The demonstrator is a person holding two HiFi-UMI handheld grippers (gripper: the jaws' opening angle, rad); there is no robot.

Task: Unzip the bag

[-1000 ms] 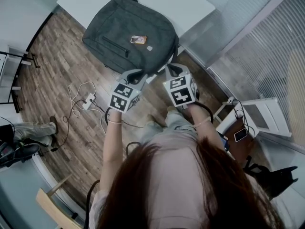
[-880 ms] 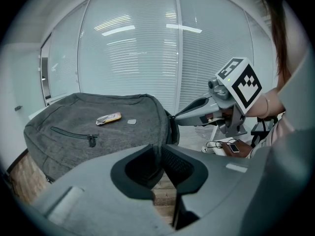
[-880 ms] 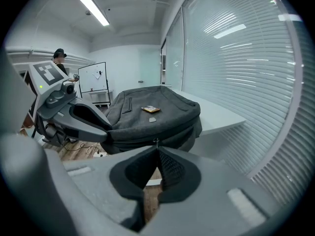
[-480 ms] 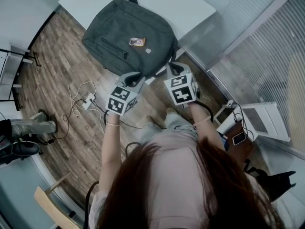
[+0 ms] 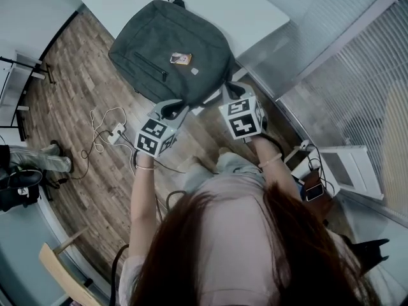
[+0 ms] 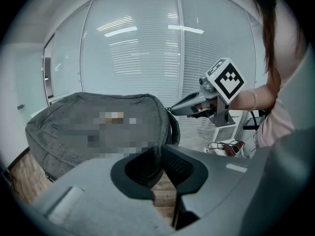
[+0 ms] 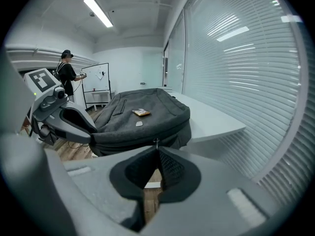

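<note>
A grey backpack (image 5: 172, 46) lies flat on the white table (image 5: 255, 11), its near end hanging over the table's edge. My left gripper (image 5: 173, 107) is at that near end, left of the right one. In the left gripper view the jaws (image 6: 160, 154) are closed on a fold of the bag's edge (image 6: 147, 163). My right gripper (image 5: 228, 88) is at the bag's near right corner. In the right gripper view its jaws (image 7: 156, 149) are shut, and a small metal zipper pull (image 7: 156, 142) sticks up from their tips.
Below the table is wooden floor with a power strip and cables (image 5: 116, 134). A person's legs (image 5: 32, 164) are at the far left. A white stand (image 5: 347, 167) and a phone (image 5: 313, 192) sit at the right by the blinds. A wooden chair (image 5: 64, 269) is at bottom left.
My left gripper has drawn a little to the left and towards me, still on the bag's edge. The right gripper has hardly moved. The person at the far left has walked further left.
</note>
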